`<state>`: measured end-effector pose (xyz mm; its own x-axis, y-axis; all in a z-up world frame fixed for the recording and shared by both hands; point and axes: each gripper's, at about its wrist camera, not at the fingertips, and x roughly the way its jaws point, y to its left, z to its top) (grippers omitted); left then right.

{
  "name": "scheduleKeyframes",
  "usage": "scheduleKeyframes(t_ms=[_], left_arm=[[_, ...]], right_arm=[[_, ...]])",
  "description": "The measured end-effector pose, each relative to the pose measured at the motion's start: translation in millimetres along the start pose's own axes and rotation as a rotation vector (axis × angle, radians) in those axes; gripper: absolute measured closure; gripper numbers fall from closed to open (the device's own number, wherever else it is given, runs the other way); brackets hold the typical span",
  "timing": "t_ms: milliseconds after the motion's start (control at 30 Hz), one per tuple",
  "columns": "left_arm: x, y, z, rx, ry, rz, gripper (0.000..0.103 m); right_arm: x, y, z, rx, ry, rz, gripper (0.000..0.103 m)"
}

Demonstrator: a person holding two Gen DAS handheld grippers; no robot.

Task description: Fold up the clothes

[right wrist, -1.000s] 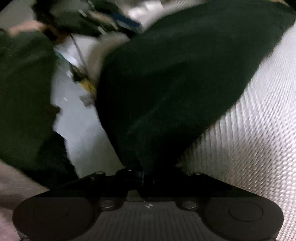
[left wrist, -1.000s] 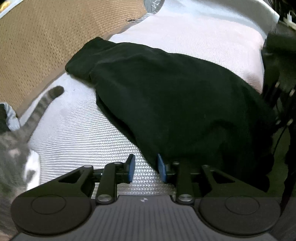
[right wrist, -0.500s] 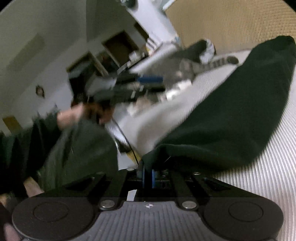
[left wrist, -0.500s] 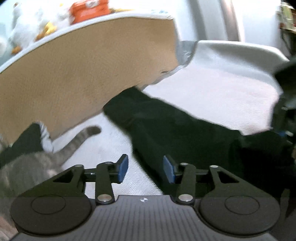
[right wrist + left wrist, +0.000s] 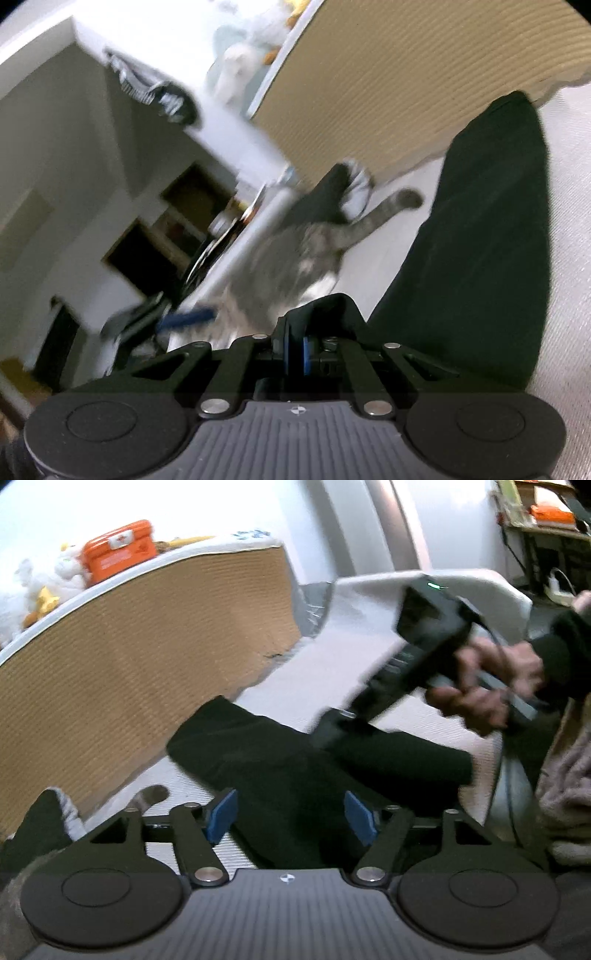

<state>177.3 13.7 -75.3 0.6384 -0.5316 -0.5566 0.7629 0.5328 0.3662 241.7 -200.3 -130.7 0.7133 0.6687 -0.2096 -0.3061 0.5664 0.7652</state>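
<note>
Folding is under way, judged at the stage where one end of the garment has been let go and the other is being carried over. Nearest in the left wrist view, the left tongs (image 5: 291,818) stand with their blue pads wide apart, having just been opening; the black soft fabric garment (image 5: 295,764) lies below and ahead of the gap, and neither pad presses on it. The garment stretches from just ahead of these tongs away across the white ribbed bed cover (image 5: 436,723) toward the tan woven upright panel (image 5: 147,657) beyond.

In the right wrist view, the right tongs (image 5: 295,350) are clamped on a raised fold of the same garment, which peaks just above the pads and trails off to their right. The person's hand (image 5: 491,679) grips that tool's handle, up and to the right of the left tongs; the tool slants down to the cloth.

A grey striped cat (image 5: 306,251) sits ahead of the right tongs, close beside the garment.

Next move, as judged: carry the clamped edge across and lay it flat, keeping clear of the cat.
</note>
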Motion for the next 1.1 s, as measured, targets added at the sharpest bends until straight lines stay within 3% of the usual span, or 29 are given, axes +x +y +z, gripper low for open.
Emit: scheduleKeyframes(t_ms=[100,200,367,533,667,800,900,1100], left_arm=[[9.3,-12.9,-0.4,0.08,0.039,0.001,0.025],[15.8,-17.5,-4.1,0.096,0.053,-0.001,0.025],[23.9,-28.8,-6.9,0.168,0.084,-0.029,0.024],[43.3,-48.9,-18.9,0.298,0.138,-0.003,0.024],[55.3,-51.8,-27.0,0.323,0.162,0.018,0.024],[51.2,-51.1,-22.8,0.318,0.1,0.068,0.021],[52.4,-59.1,-22.8,0.376,0.077,0.093,0.02],[65.3,-83.4,-30.5,0.551,0.121,0.067,0.019]], right_arm=[[-0.7,-20.9,9.5,0.13,-0.076,-0.037,0.095],[-1.3,-40.4,16.6,0.228,-0.137,-0.089,0.095],[-4.8,-60.4,22.0,0.311,-0.17,-0.168,0.095],[-11.5,-69.9,15.5,0.359,-0.198,-0.215,0.095],[-25.1,-90.3,1.5,0.473,-0.236,-0.271,0.095],[-27.6,-98.6,-6.2,0.479,-0.213,-0.276,0.095],[-27.6,-98.0,-7.4,0.475,-0.209,-0.277,0.095],[-27.6,-99.5,-7.4,0.468,-0.2,-0.272,0.095]])
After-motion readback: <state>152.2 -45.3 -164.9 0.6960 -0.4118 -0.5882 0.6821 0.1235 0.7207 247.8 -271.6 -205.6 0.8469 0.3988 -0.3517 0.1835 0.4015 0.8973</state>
